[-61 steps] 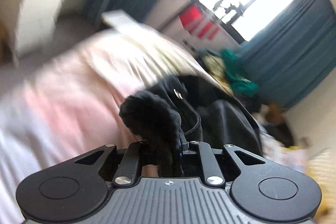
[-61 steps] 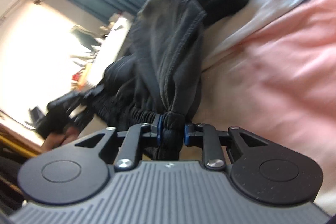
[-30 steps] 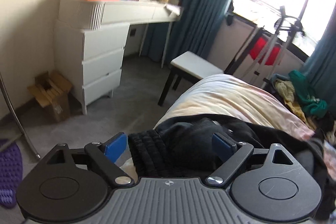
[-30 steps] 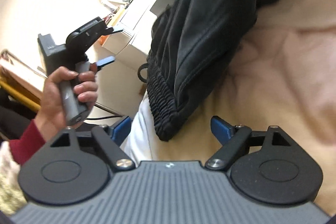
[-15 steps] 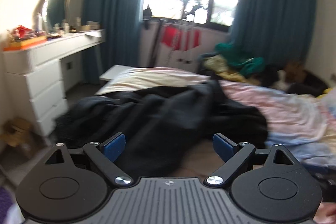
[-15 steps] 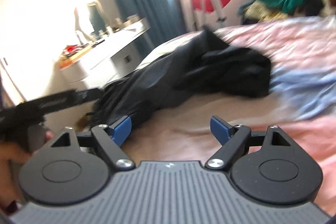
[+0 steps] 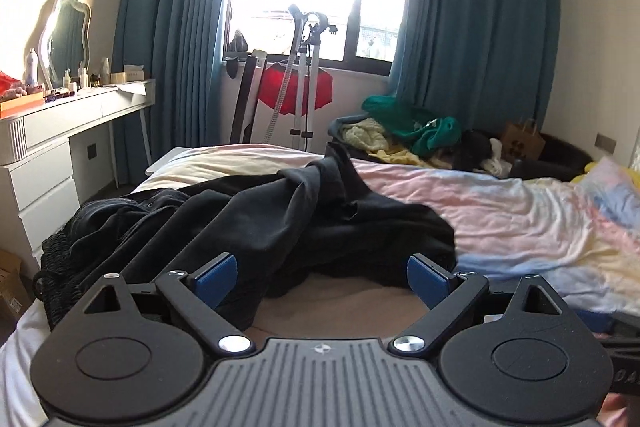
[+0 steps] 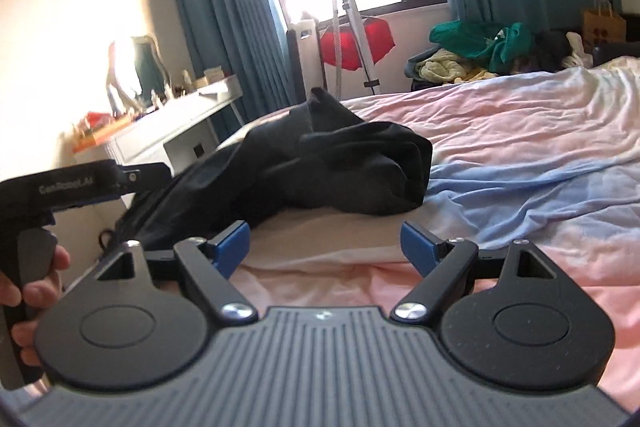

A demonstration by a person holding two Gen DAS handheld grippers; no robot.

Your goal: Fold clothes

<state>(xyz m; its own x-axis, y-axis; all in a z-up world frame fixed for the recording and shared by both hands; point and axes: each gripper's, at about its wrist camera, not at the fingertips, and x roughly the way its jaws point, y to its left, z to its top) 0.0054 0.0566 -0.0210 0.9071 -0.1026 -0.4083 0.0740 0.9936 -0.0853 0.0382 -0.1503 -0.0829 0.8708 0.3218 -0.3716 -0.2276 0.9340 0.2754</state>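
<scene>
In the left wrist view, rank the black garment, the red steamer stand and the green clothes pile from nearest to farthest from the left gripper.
1. Black garment: crumpled on the bed just ahead of the open left gripper.
2. Green clothes pile: beyond the bed, right of centre.
3. Red steamer stand: by the window; too close to the pile to rank firmly.

My black garment [image 7: 256, 223] lies bunched, so I cannot tell which part is which; its near edge is hidden behind my left hand-held gripper [image 7: 320, 277]. In the right wrist view its left end disappears behind my other tool. My hand [image 8: 30, 291] there is cut off by the left edge. The small bottles on the dresser [image 7: 60, 123] are too small to make out. The far right of the bed [image 7: 520, 219] runs out of view.
</scene>
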